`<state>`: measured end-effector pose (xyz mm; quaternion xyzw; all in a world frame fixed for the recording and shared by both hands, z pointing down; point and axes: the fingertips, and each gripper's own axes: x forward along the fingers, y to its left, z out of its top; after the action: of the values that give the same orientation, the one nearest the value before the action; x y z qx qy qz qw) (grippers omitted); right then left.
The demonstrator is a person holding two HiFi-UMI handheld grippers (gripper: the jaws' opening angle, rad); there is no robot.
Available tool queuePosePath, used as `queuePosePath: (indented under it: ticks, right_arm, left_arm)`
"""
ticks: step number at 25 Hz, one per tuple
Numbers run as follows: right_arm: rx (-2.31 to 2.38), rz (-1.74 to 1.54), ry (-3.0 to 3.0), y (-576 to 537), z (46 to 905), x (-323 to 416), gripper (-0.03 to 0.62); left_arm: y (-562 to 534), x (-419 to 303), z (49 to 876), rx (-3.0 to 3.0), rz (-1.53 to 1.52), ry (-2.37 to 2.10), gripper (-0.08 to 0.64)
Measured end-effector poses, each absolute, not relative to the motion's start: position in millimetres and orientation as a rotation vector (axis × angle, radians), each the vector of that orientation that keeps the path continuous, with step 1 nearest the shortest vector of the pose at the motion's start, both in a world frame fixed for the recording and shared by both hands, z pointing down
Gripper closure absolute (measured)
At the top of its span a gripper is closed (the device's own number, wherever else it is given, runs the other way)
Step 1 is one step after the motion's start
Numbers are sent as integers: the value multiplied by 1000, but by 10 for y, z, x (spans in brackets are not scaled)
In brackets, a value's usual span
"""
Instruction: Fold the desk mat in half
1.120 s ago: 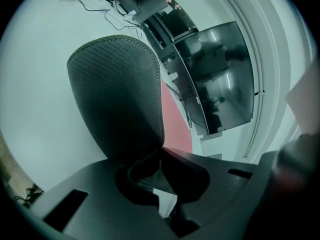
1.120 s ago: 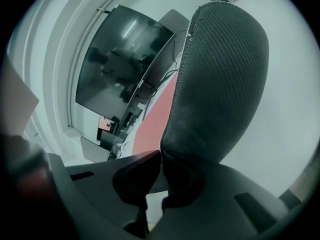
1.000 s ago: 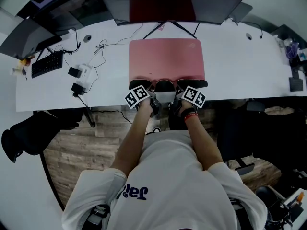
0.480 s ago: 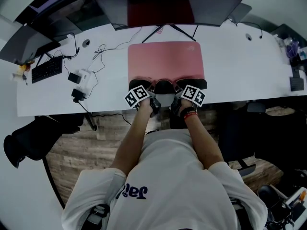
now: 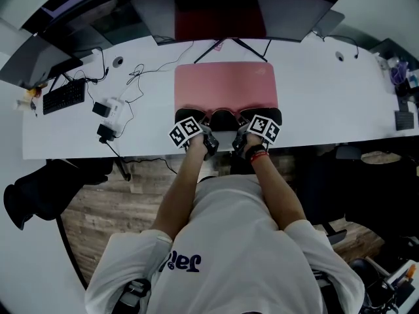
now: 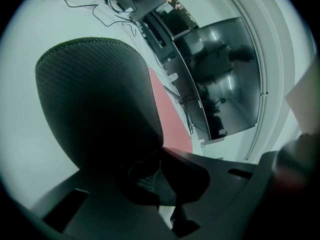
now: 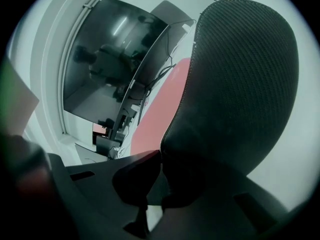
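Currently left gripper [image 6: 161, 156] and right gripper [image 7: 161, 156] each pinch the pink mat [image 5: 226, 87] near edge; its dark underside curls up ahead, above bench [image 5: 327, 97].

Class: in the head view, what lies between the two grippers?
The desk mat: its lifted near edge, dark underside up, runs from the left gripper to the right gripper, in the head view.

This is an office. A long white desk [image 5: 327, 103] carries a keyboard [image 5: 63, 95] and cables [image 5: 139, 69]. Large monitors [image 5: 291, 12] line its back.
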<state>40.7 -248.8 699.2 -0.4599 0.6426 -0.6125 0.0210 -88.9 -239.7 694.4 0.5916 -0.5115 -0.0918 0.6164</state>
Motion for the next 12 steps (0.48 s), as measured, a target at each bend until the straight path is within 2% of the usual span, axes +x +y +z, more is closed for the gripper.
queuePosePath:
  ticks: [12]
  right_arm:
    - [-1389,-1916,1986,-2789,6967,403,561]
  left_arm:
    - [-2672,-912,6914,1338,-247,-1195,529]
